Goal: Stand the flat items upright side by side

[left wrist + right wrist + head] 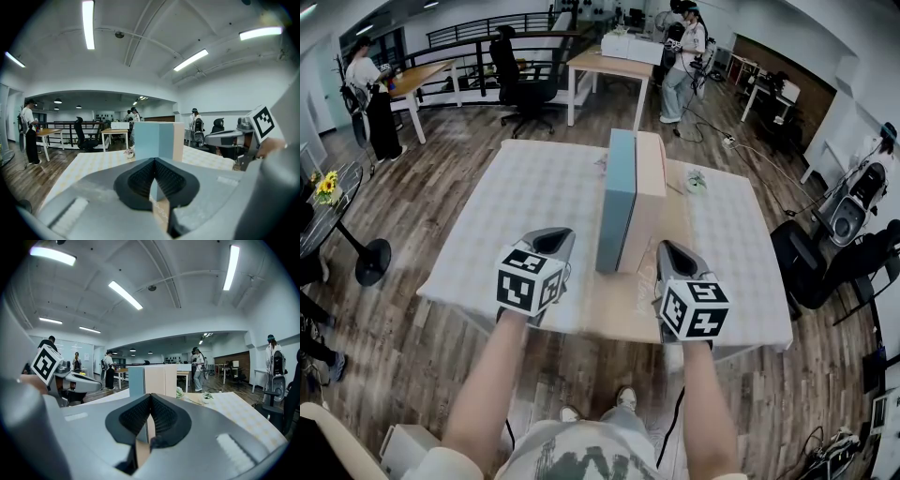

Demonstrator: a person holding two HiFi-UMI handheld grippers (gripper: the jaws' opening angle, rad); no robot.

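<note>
Two flat box-like items stand upright and pressed side by side in the middle of the table: a blue one on the left and a beige one on the right. In the left gripper view the blue item and beige item rise straight ahead. The right gripper view shows the blue item beside the beige item. My left gripper rests near the table's front, left of the pair, shut and empty. My right gripper sits to their right, shut and empty.
A small plant sits on the table right of the items. Desks, office chairs and standing people fill the room behind. A black chair stands at the table's right. A round side table with sunflowers is at the left.
</note>
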